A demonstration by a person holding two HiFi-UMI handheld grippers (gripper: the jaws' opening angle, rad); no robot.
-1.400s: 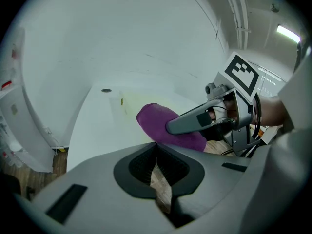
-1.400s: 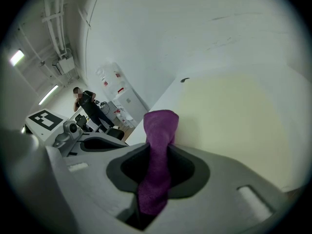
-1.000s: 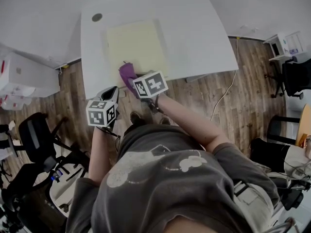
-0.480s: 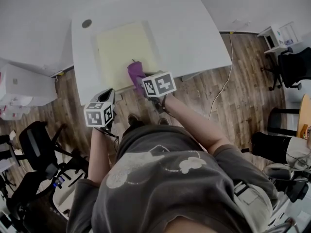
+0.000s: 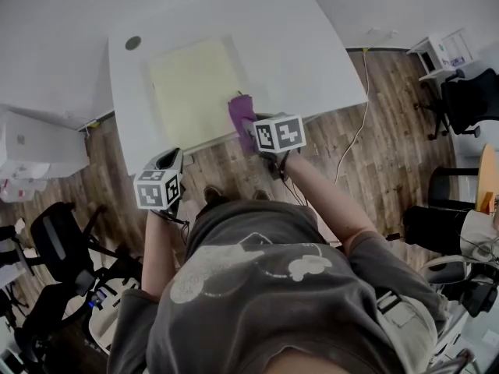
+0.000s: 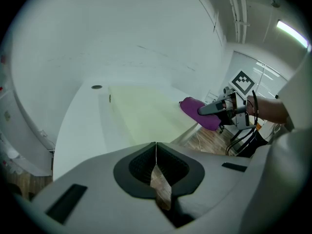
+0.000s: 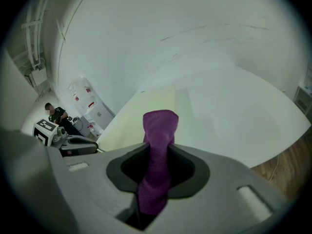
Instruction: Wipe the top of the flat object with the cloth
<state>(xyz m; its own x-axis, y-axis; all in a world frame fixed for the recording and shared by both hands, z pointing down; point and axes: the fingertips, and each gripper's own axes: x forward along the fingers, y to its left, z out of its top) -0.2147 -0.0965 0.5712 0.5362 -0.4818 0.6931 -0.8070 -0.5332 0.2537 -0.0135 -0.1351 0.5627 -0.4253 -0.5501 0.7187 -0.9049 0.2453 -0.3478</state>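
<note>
The left gripper (image 6: 156,152) hangs to the near left of the pale yellow mat (image 5: 191,88), jaws pressed together on nothing, likely parked clear of the wiping path. At the mat's near right edge, the right gripper (image 7: 158,152) clamps the purple cloth (image 5: 242,114), its free end leading for dragging. The mat's top lies unobstructed. Bare white table (image 5: 312,61) spreads beyond the mat's right edge.

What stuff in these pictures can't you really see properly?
- Whether the purple cloth touches the yellow mat: in the right gripper view the cloth's own tip covers the spot; in the head view it's too small.
- The round thing on the table: too small in the head view to name.
- The mat's near end, left gripper view: the left gripper hides it.
</note>
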